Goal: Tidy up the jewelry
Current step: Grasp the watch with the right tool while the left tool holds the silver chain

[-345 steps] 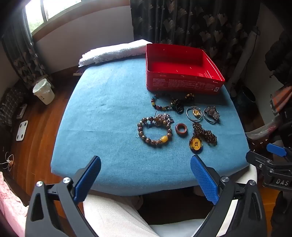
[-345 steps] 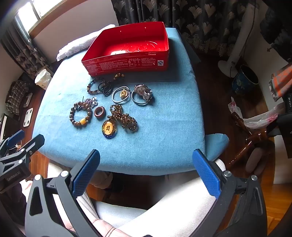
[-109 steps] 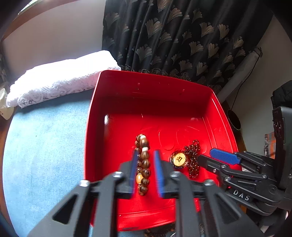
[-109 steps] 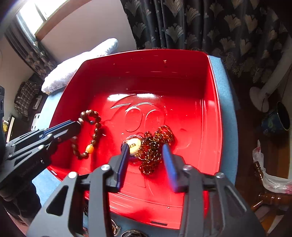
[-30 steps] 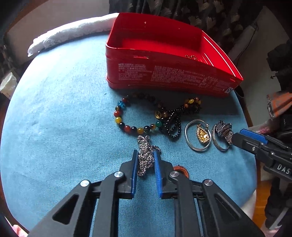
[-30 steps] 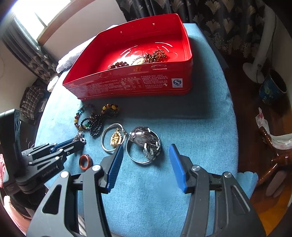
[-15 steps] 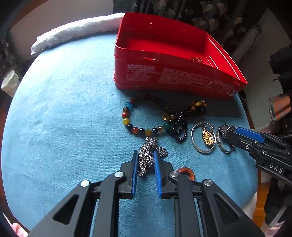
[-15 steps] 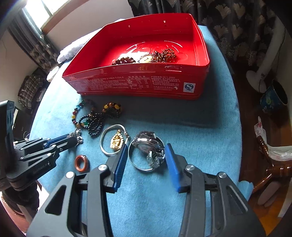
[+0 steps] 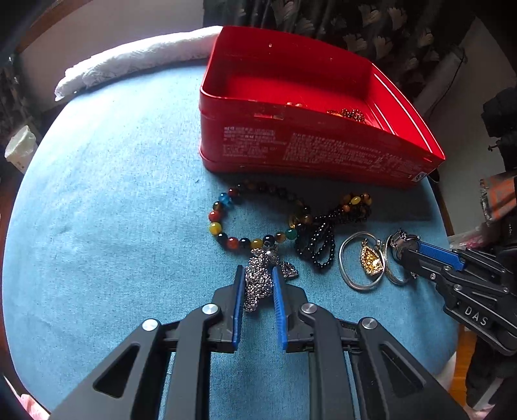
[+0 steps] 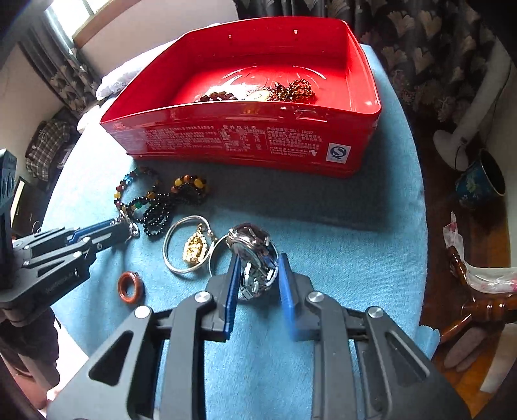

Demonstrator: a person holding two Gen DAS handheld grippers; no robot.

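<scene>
Daylit window (image 10: 80,13) far left | dark patterned curtain (image 10: 420,42) beyond | wooden floor (image 10: 433,181) right | white fan stand (image 10: 465,129)

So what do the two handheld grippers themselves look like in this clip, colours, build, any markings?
Both match: the left gripper and right gripper have matte black, angular frames with triangular cut-outs and silver round bolt heads at the pivots. Their fingers are lined with ribbed blue pads. Seen side-on from the left wrist view, the right gripper's body carries white lettering "DAS". No cables or sleeves are visible.
</scene>
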